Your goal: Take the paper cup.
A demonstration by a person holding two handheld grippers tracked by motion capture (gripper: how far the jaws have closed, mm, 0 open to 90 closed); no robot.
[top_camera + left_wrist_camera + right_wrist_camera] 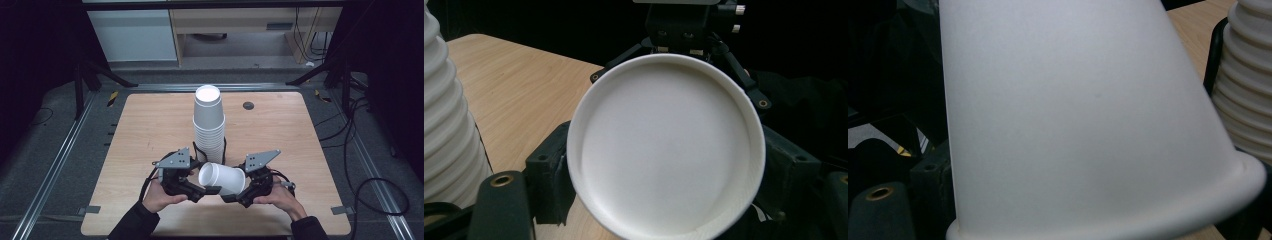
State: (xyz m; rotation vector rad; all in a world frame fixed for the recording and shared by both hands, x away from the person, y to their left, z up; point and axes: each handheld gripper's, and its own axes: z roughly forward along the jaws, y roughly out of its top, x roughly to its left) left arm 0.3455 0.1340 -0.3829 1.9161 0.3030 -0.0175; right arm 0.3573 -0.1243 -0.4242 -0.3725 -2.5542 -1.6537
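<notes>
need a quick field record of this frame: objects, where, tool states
surface: wooden table
stack: upside-down white paper cups, upright, mid-table
single cup: white cup on its side in front of the stack, between the two tools, mouth toward the person's left
left tool: at the cup's mouth end, grip cannot be told
right tool: at the cup's base end, grip cannot be told
hands: one on each tool, low edge of the high view

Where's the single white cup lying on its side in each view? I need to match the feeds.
High view: loose cup, low centre, held between both grippers.
Left gripper view: centre, round end facing the camera.
Right gripper view: its side wall close up.
Shared landmark: the cup stack, left edge, right edge.
</notes>
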